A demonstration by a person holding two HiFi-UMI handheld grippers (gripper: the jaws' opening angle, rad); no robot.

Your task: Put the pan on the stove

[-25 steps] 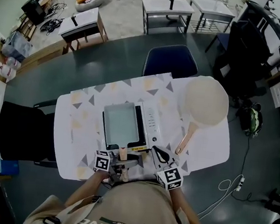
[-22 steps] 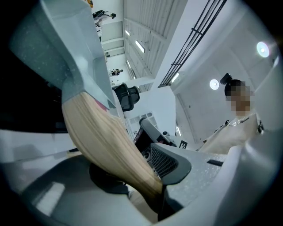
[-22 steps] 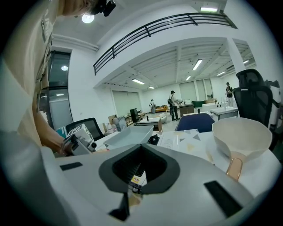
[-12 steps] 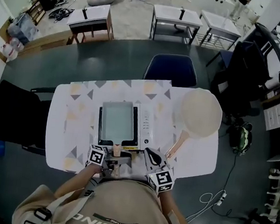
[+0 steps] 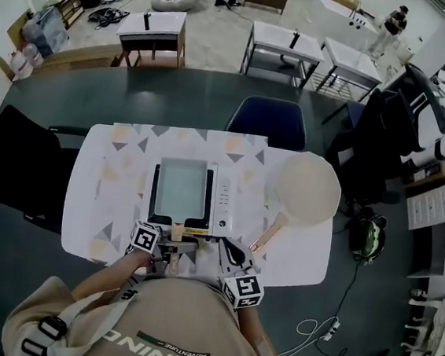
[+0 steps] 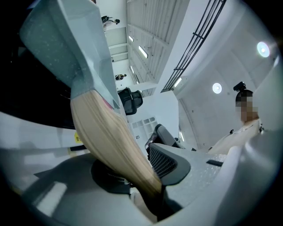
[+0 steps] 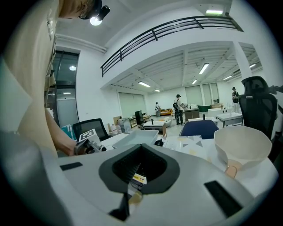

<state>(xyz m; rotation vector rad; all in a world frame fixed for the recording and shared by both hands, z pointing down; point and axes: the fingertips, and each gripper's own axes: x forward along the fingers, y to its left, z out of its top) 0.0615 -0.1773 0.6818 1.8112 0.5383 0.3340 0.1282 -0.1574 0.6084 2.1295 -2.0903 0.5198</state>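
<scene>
Grey and rectangular, the pan (image 5: pixel 180 191) lies over the top of the stove (image 5: pixel 225 201), covering the burner side. From the head view I cannot tell whether it rests on the stove or hangs just above it. Its wooden handle (image 5: pixel 179 229) points back toward the person. The left gripper (image 5: pixel 176 244) has its jaws clamped on the end of that handle. In the left gripper view the handle (image 6: pixel 110 141) runs up from between the jaws to the pan's body (image 6: pixel 66 39).

The right gripper (image 5: pixel 230 252) sits just beside the stove's front right corner, over the table (image 5: pixel 94 199). Its jaws are drawn together with nothing between them, as the right gripper view shows (image 7: pixel 139 173).

A round cream pan (image 5: pixel 307 188) lies on the table to the right of the stove, its wooden handle angled toward the right gripper. A blue chair (image 5: pixel 266 122) stands at the table's far side.
</scene>
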